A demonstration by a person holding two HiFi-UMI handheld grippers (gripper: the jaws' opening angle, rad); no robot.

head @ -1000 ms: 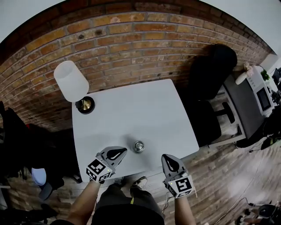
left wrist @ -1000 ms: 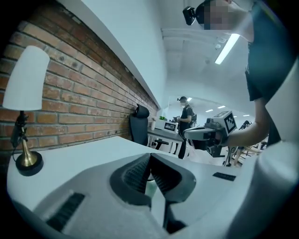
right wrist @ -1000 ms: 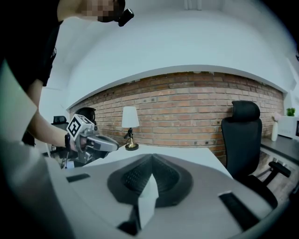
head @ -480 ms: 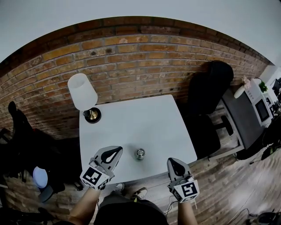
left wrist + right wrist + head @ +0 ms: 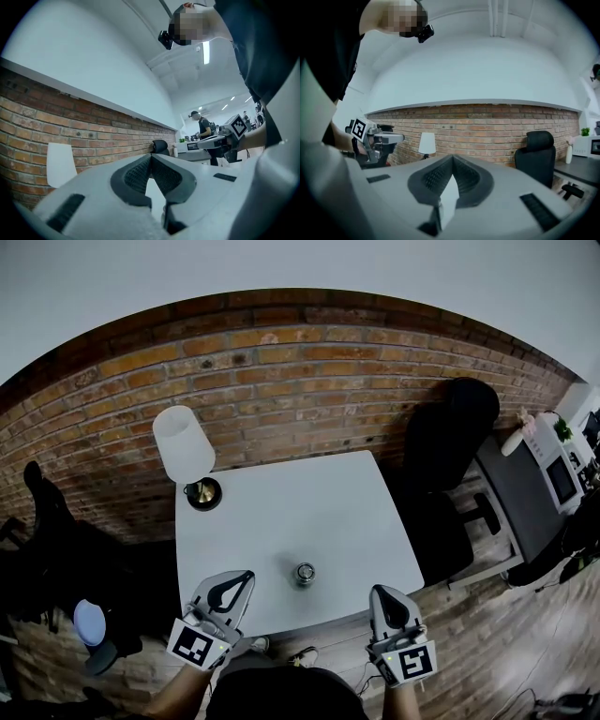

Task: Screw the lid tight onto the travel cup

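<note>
cup (image 5: 305, 573) on table (image 5: 281, 512), lamp (image 5: 187, 454) at far-left corner

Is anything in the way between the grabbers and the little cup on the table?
No, nothing visible is in the way. The cup stands alone on the white table, with only bare tabletop between it and the left gripper or the right gripper. Both are shut and empty. The lamp stands far off at the back corner.

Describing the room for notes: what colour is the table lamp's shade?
White. The conical lamp shade shows best in the head view.
</note>
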